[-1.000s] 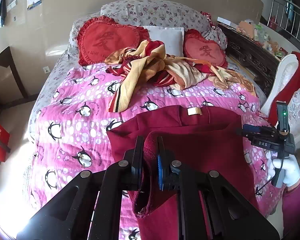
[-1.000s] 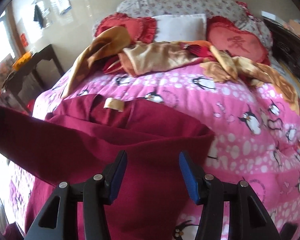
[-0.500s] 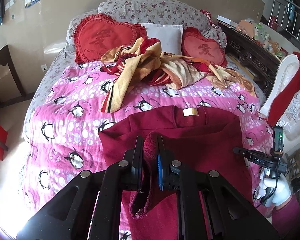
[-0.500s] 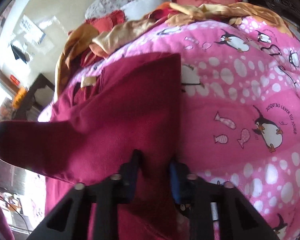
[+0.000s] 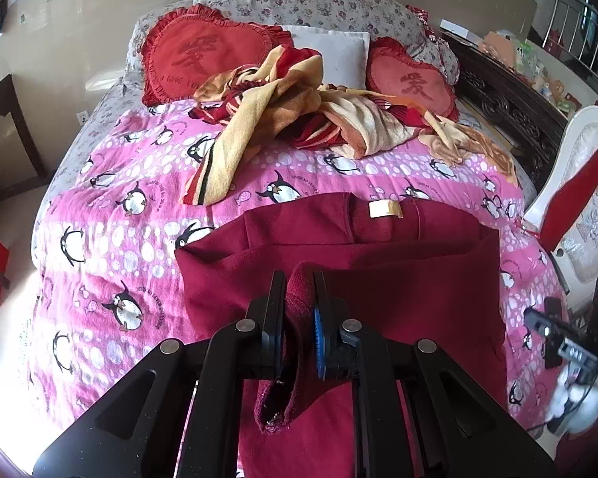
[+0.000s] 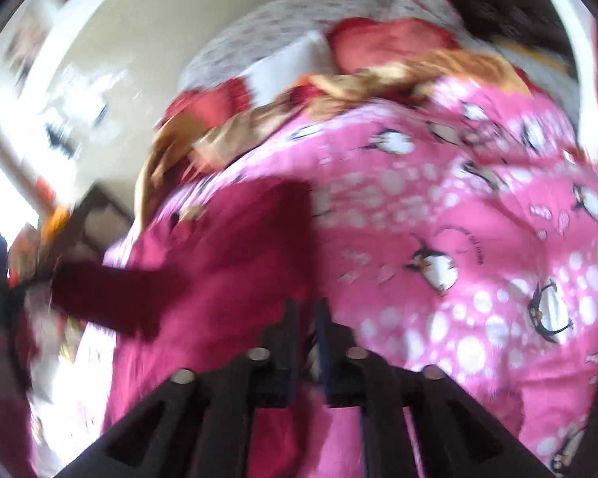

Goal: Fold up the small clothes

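A dark red sweater (image 5: 378,263) lies on the pink penguin bedspread (image 5: 131,207), collar and tan label (image 5: 386,210) toward the pillows. My left gripper (image 5: 299,283) is shut on its sleeve cuff (image 5: 295,318), held above the body. In the blurred right wrist view my right gripper (image 6: 306,310) has its jaws nearly together at the right edge of the sweater (image 6: 227,263); fabric seems pinched between them. The right gripper also shows in the left wrist view (image 5: 562,342), low at the bed's right edge.
A crumpled yellow and red blanket (image 5: 299,111) lies behind the sweater. Two red heart cushions (image 5: 203,55) and a white pillow (image 5: 339,51) sit at the headboard. A white chair (image 5: 570,167) with a red cloth stands at the right.
My right gripper closed from wide open onto the sweater's right edge and dropped low toward the bed's right side. My left gripper kept hold of the cuff and backed away slightly.
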Available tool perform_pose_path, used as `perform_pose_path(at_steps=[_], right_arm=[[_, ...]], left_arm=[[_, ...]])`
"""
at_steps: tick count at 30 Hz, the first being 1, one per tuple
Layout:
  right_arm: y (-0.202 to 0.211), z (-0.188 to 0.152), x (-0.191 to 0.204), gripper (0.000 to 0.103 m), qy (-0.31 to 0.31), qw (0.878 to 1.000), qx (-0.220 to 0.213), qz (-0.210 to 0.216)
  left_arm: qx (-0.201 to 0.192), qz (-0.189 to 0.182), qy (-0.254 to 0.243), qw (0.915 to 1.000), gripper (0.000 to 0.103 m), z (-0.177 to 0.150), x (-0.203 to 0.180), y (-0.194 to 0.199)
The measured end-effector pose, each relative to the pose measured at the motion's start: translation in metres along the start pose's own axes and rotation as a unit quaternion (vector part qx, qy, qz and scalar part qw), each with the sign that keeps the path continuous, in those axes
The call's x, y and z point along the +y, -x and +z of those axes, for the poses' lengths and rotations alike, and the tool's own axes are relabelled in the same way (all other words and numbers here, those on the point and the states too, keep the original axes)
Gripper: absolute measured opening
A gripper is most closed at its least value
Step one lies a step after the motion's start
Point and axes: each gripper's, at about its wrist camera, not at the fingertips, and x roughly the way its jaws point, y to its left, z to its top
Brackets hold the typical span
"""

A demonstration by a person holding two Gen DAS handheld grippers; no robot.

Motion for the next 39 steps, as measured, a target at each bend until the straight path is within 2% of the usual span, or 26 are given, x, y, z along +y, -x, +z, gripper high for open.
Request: perform_pose_path(at_steps=[1,2,3,7,10,14,17,21,22,24,27,29,32,35,39], right_arm=[[0.000,-0.007,0.008,0.046,0.005,1.000,0.012,0.022],[-0.001,-0.014,0.012,0.055,0.002,0.999,0.023,0.046],[-0.006,-0.020,0.018,0.055,-0.001,0.997,0.034,0.072],[-0.032,-0.037,0.035,0.055,-0.012,0.991,0.061,0.115],[-0.062,-0.039,0.035,0.055,-0.041,0.991,0.059,0.114],[-0.078,-0.031,0.015,0.054,-0.131,0.984,-0.013,0.118],[-0.073,-0.031,0.004,0.053,-0.188,0.971,-0.067,0.131],[-0.037,-0.037,-0.014,0.049,-0.238,0.949,-0.155,0.135],[-0.029,-0.040,-0.021,0.049,-0.250,0.944,-0.167,0.135],[-0.029,-0.047,-0.029,0.049,-0.272,0.940,-0.156,0.134],[-0.036,-0.059,-0.038,0.047,-0.285,0.944,-0.112,0.119],[-0.029,-0.065,-0.045,0.047,-0.287,0.945,-0.095,0.123],[-0.006,-0.063,-0.040,0.049,-0.246,0.962,-0.068,0.096],[0.017,-0.059,-0.037,0.049,-0.208,0.972,-0.063,0.088],[0.030,-0.029,-0.027,0.049,-0.158,0.982,-0.090,0.059]], left_arm=[[0.000,-0.001,0.004,1.0000,0.010,0.001,0.002,0.001],[-0.002,-0.001,0.006,1.0000,0.010,0.001,0.003,0.003],[-0.003,-0.001,0.006,1.0000,0.010,0.002,0.003,0.004],[-0.005,0.001,-0.005,1.0000,0.010,0.000,-0.001,0.008],[-0.005,0.002,-0.007,1.0000,0.010,-0.002,-0.004,0.009],[-0.003,0.004,-0.005,1.0000,0.010,-0.005,-0.005,0.010],[-0.004,0.007,-0.003,1.0000,0.010,-0.003,-0.003,0.009],[-0.009,-0.001,0.001,1.0000,0.011,-0.004,0.000,0.002],[-0.009,0.001,0.000,1.0000,0.011,-0.006,-0.001,-0.003],[0.005,0.007,-0.003,1.0000,0.011,-0.014,-0.002,-0.021],[0.041,0.017,0.003,0.9990,0.011,-0.027,0.003,-0.052],[0.056,0.030,0.009,0.9979,0.011,-0.034,0.010,-0.068],[0.064,0.028,0.019,0.9974,0.011,-0.037,0.020,-0.076],[0.055,0.020,0.026,0.9980,0.011,-0.033,0.023,-0.071],[0.029,0.012,0.010,0.9994,0.011,-0.022,0.014,-0.057]])
